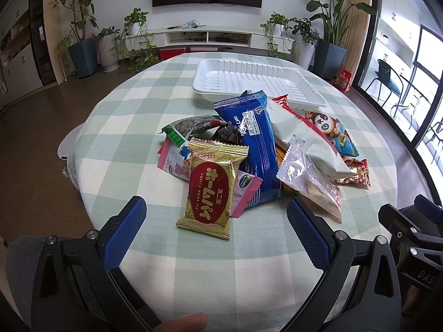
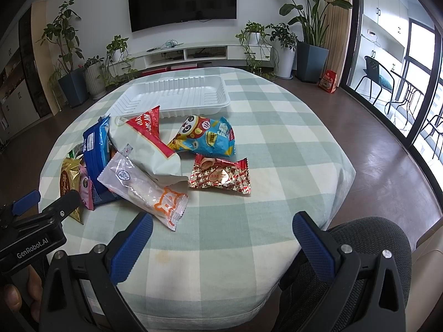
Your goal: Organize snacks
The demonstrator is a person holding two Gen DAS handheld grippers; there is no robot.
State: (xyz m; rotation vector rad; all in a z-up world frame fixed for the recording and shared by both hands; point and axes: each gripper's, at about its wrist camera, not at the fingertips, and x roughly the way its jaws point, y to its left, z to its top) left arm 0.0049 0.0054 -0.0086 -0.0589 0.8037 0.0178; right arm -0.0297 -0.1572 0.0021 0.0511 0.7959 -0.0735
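Observation:
A heap of snack packets lies on the checked tablecloth [image 1: 155, 105]. Nearest my left gripper [image 1: 216, 210] is a gold and red pie packet [image 1: 211, 191]; behind it lean a blue cake packet [image 1: 253, 144], a white and red bag [image 1: 307, 138] and a clear packet [image 1: 310, 179]. That gripper is open, its blue pads either side of the gold packet's near end, not touching it. My right gripper [image 2: 221, 227] is open over bare cloth, with the clear packet [image 2: 144, 188] just ahead on its left and a red patterned packet [image 2: 221, 177] beyond. An empty white tray [image 2: 171, 95] sits behind the heap.
A panda packet [image 2: 205, 135] lies between the tray and the red patterned packet. The tray [image 1: 257, 80] is at the table's far side. Grey chair backs show at the near edge [image 2: 371, 238]. Potted plants, a TV unit and glass doors surround the table.

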